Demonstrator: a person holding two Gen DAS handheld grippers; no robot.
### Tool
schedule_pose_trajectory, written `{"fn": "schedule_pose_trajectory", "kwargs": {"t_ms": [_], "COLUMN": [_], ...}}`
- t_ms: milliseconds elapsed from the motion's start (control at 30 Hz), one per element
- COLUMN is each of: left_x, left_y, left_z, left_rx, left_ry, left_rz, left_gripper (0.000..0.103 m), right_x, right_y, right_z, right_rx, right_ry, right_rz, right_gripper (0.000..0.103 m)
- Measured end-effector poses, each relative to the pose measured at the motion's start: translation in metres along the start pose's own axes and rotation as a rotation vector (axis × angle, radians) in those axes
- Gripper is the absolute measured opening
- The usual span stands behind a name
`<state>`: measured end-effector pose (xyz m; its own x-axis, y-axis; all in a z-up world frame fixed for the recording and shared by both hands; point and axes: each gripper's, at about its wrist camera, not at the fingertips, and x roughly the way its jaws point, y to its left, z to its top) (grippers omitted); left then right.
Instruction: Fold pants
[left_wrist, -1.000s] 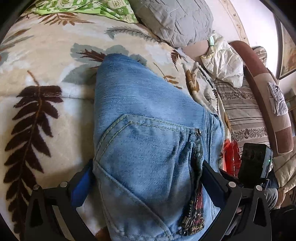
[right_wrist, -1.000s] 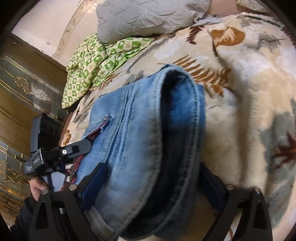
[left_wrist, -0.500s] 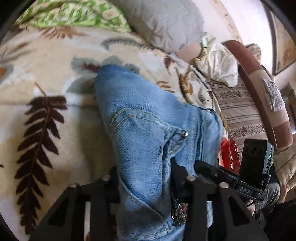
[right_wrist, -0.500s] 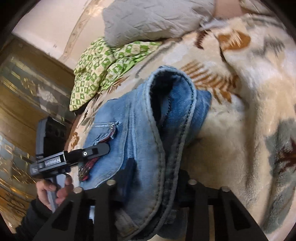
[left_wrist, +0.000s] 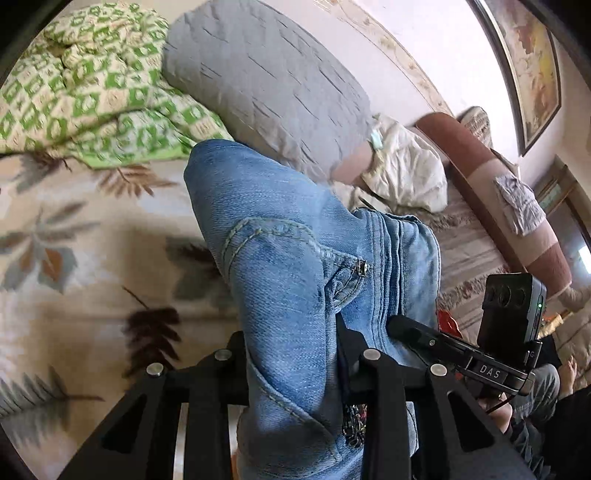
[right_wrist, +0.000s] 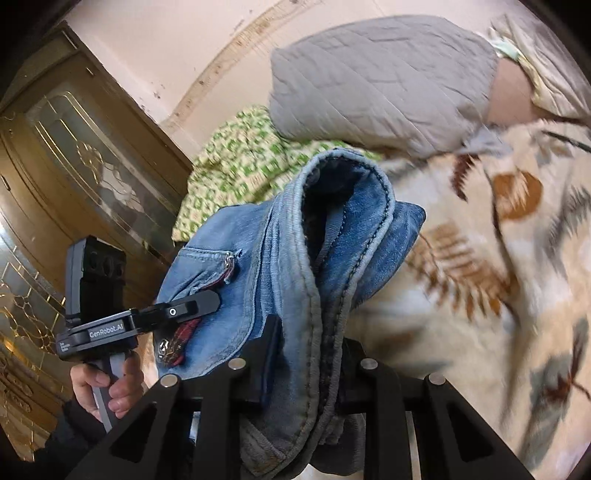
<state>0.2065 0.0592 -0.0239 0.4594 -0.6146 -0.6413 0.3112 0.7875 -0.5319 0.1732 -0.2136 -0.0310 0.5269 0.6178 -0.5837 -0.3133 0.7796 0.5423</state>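
Note:
The folded blue jeans (left_wrist: 288, 229) are lifted off the leaf-patterned blanket (left_wrist: 74, 258) and hang bunched between both grippers. My left gripper (left_wrist: 291, 343) has its jaws closing on the pocket side of the denim, which fills the gap and is squeezed by the pads. In the right wrist view the jeans (right_wrist: 266, 258) show their thick hem and seam edges. My right gripper (right_wrist: 312, 339) is also closing, with its pads pressed on that bundle. Each view shows the other gripper's finger (left_wrist: 410, 328) (right_wrist: 199, 302) against the denim, and a hand (right_wrist: 110, 384) holds the left handle.
A grey quilted pillow (left_wrist: 266, 81) and a green-checked quilt (left_wrist: 74, 92) lie at the far end of the blanket. A brown sofa arm (left_wrist: 498, 192) with crumpled white cloth stands to the right. A wooden door with glass panels (right_wrist: 74, 147) is on the left.
Both grippers went from wide open around the flat jeans to pinched on them. Both then rose, lifting the jeans off the blanket, so pillow and wall now show more.

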Motion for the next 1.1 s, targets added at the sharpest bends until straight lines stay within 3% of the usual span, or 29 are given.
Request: {"fn": "schedule_pose_trajectory", "kwargs": {"t_ms": [233,467,600,800,867,900,967,1000,1067,1100], "left_x": [0.019,0.072,0.081,0.087,0.086,0.083,0.082,0.083,0.082,0.082], "left_y": [0.034,0.062,0.071,0.075,0.075,0.078,0.082,0.083,0.082,0.08], "left_z": [0.011,-0.013,-0.018,-0.021,-0.022,-0.024,-0.026,-0.028,-0.029,-0.029], "left_rx": [-0.055,-0.093,-0.114,-0.129,-0.131,-0.131,-0.149,-0.165,-0.166,-0.162], "left_ry": [0.048,0.158,0.155,0.152,0.144,0.143,0.141,0.139,0.132,0.134], "left_rz": [0.044,0.064,0.042,0.045,0.057,0.062,0.082,0.076,0.077,0.083], "left_gripper": [0.033,0.034,0.037,0.043,0.05,0.053,0.069,0.07,0.083,0.088], "right_x": [0.05,0.091,0.1,0.104,0.104,0.102,0.1,0.1,0.099,0.099], "right_y": [-0.004,-0.042,-0.067,-0.07,-0.071,-0.073,-0.074,-0.075,-0.077,-0.08], "right_z": [0.013,-0.008,-0.02,-0.022,-0.022,-0.022,-0.022,-0.022,-0.023,-0.024], "right_rx": [0.067,0.14,0.199,0.192,0.199,0.201,0.205,0.212,0.238,0.262], "right_ry": [0.03,0.127,0.133,0.146,0.149,0.151,0.154,0.157,0.163,0.168], "right_rz": [0.022,-0.011,0.028,0.039,0.044,0.044,0.038,0.036,0.038,0.036], "right_gripper": [0.026,0.026,0.026,0.027,0.027,0.029,0.034,0.041,0.064,0.081]}}
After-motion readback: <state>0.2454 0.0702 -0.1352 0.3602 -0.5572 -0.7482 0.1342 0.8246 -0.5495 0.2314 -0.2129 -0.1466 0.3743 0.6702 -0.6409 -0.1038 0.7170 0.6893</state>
